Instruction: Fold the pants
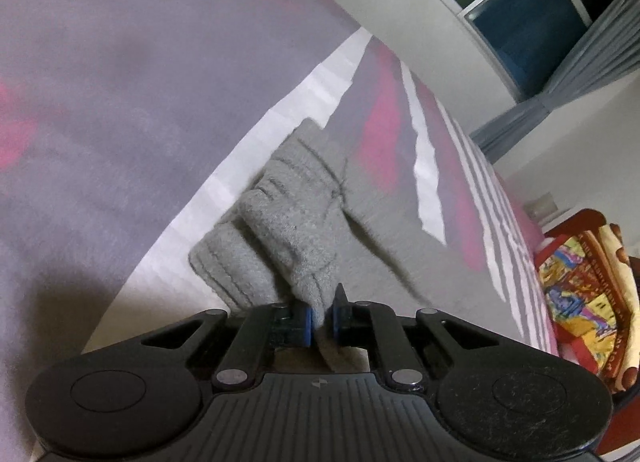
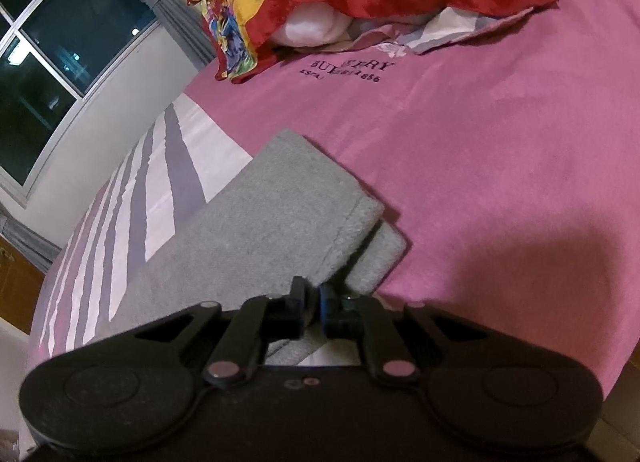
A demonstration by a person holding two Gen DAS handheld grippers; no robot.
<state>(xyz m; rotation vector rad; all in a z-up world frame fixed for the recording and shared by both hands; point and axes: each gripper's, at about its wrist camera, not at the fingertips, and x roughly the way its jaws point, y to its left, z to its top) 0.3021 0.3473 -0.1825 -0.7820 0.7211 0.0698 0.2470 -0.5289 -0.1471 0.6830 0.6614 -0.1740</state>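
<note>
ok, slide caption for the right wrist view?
Right gripper shut on grey pants lying on a pink bedspread.

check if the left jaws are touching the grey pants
Touching. The left wrist view shows the left gripper pinching a fold of the grey pants between its closed jaws.

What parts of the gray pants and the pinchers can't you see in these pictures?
- Left wrist view: the gray pants are blurred, and the left gripper covers their near edge.
- Right wrist view: the right gripper hides the pant-leg fabric it pinches.
- Neither view shows the whole pants.
</note>
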